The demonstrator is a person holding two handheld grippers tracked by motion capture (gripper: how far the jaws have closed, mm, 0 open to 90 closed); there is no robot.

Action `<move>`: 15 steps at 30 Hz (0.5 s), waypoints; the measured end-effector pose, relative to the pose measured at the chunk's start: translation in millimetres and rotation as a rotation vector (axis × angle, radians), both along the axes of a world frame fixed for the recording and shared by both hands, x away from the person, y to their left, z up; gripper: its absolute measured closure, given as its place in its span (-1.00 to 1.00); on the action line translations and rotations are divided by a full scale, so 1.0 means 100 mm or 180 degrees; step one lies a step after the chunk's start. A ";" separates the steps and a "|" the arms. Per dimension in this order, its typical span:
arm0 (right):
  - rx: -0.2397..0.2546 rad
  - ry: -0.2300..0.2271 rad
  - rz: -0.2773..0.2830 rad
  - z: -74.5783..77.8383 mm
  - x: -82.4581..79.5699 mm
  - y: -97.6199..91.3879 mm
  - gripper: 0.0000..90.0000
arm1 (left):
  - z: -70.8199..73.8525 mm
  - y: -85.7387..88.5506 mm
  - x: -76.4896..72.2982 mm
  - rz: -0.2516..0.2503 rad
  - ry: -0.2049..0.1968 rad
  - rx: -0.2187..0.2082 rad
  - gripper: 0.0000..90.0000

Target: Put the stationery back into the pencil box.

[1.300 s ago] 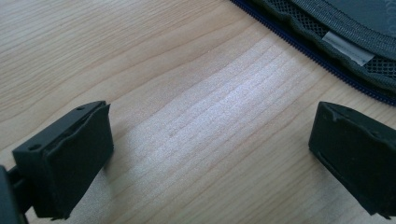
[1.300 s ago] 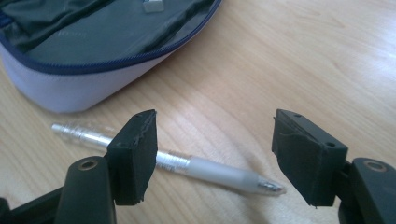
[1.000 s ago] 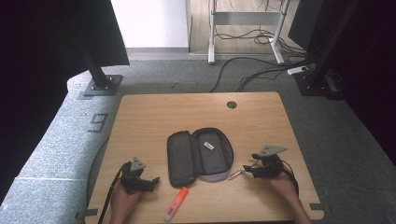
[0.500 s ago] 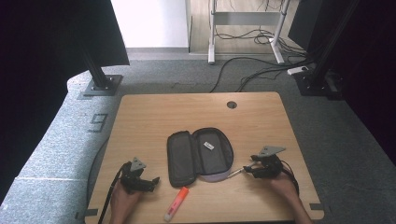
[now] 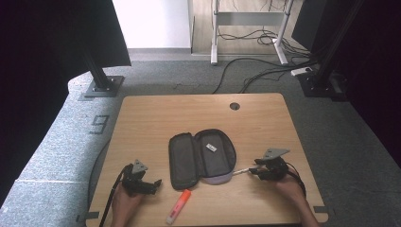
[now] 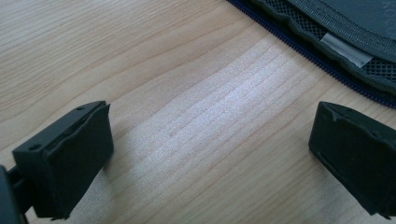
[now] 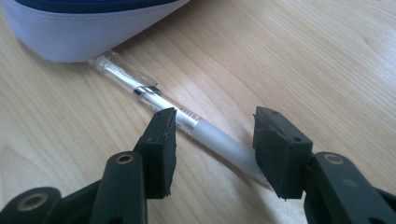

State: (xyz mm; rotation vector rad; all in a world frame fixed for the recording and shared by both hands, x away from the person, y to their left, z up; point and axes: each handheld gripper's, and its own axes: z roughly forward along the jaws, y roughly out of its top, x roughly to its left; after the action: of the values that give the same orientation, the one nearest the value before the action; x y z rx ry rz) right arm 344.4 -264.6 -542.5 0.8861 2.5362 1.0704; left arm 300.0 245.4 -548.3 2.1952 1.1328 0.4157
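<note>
Bare table [image 5: 156, 118] — right gripper [image 7: 212, 135] fingers closing, spread astride pen [image 7: 210, 135]; left gripper [image 6: 210, 154] fingers spread.

Closing in now at the right claw [image 7: 212, 140], jaws narrower than a second ago and just been drawing together around the clear pen [image 7: 187, 126] lying on the desk [image 5: 265, 123]. Pen barrel sitting between the two pads [image 7: 161, 140], one pad close against its side, the other a little off it, no squeeze yet. Seen from the high view, a tighter black shape at the right claw [image 5: 257, 171] beside the pen tip than before.
</note>
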 end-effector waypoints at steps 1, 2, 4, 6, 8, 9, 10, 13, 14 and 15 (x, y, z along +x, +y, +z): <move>0.0015 0.0004 0.0000 0.00 -0.01 -0.01 0.08 | 0.00 0.00 0.00 0.0000 0.0000 0.0000 -1.00; 0.0037 -0.0004 0.0001 0.00 -0.03 -0.02 0.08 | 0.00 0.00 0.00 0.0000 0.0000 0.0001 -1.00; 0.0085 0.0011 0.0008 0.01 -0.06 -0.04 0.08 | 0.00 0.00 0.00 0.0000 0.0000 0.0000 -1.00; 0.0135 0.0036 0.0028 0.02 -0.10 -0.07 0.11 | 0.00 0.00 0.00 0.0000 0.0000 0.0002 -1.00; 0.0105 0.0102 0.0069 0.04 -0.15 -0.10 0.11 | 0.00 0.00 0.00 0.0000 0.0000 0.0000 -1.00; 0.0080 0.0080 0.0070 0.04 -0.18 -0.11 0.10 | 0.00 0.00 0.00 0.0000 0.0000 0.0001 -1.00; 0.0083 0.0053 0.0067 0.05 -0.21 -0.11 0.08 | 0.00 0.00 0.00 0.0000 0.0000 0.0001 -1.00; 0.0099 -0.0003 0.0064 0.08 -0.24 -0.12 0.04 | 0.00 0.00 0.00 -0.0001 0.0000 0.0001 -1.00; 0.0095 -0.0018 0.0057 0.09 -0.23 -0.11 0.02 | 0.00 0.00 0.00 0.0000 0.0000 0.0001 -1.00; 0.0087 -0.0027 0.0059 0.09 -0.22 -0.10 0.02 | 0.00 0.00 0.00 0.0001 0.0000 0.0000 -1.00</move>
State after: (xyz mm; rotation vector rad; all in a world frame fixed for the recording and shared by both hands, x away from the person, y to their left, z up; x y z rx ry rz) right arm 322.5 -274.5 -533.2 0.8647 2.5336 1.1144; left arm 300.0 245.4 -548.3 2.1951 1.1331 0.4159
